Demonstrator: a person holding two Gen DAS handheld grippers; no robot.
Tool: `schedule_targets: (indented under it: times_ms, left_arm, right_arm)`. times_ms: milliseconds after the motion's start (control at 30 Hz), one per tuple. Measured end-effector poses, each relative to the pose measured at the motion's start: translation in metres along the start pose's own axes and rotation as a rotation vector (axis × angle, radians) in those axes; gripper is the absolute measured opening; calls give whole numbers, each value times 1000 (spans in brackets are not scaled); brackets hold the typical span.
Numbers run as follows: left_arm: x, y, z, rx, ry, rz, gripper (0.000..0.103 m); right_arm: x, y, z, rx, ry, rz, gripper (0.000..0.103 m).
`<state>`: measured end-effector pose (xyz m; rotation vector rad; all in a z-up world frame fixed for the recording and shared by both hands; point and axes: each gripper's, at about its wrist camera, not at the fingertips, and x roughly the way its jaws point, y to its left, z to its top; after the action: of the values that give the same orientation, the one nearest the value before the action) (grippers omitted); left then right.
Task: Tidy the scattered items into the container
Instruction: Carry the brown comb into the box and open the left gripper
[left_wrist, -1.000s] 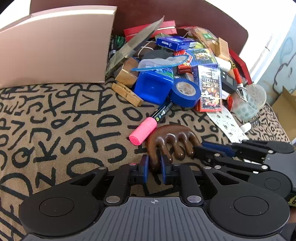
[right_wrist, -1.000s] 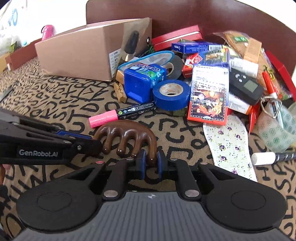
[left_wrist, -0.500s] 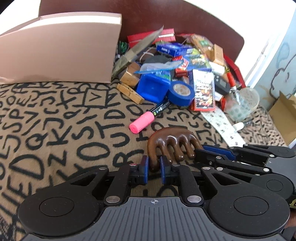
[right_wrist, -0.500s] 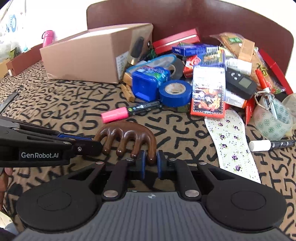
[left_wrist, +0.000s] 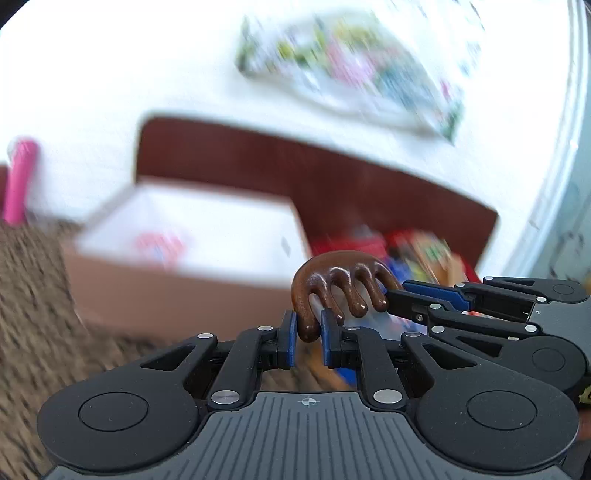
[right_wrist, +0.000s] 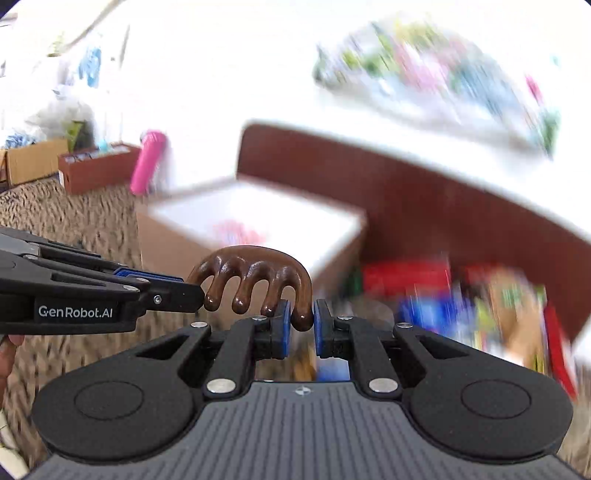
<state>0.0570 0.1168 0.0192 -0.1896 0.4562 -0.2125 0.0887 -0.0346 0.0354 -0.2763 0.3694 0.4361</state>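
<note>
From the left wrist, the left tool (left_wrist: 308, 334) is clenched on the outermost tooth of a brown wooden comb (left_wrist: 338, 280), held in the air in front of an open cardboard box (left_wrist: 184, 251); the right tool (left_wrist: 397, 295) pinches the comb's opposite end. From the right wrist, the right tool (right_wrist: 301, 325) grips the comb (right_wrist: 251, 275) by an end tooth, while the left tool (right_wrist: 192, 293) holds the far end. The box (right_wrist: 255, 218) sits behind on a patterned cloth (right_wrist: 74, 218), beside a blurred heap of clutter (right_wrist: 461, 299).
</note>
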Motion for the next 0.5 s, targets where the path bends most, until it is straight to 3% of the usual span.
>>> schedule_targets:
  times_ms: [200, 333, 500]
  left_arm:
    - [33, 59, 65, 16, -20, 69, 9]
    - [79, 101, 75, -29, 44, 101, 10]
    - [128, 155, 69, -106, 152, 101, 9]
  right_arm:
    - [75, 21, 70, -11, -13, -4, 15]
    - [143, 35, 85, 11, 86, -2, 15]
    - [208, 44, 76, 101, 250, 26, 15]
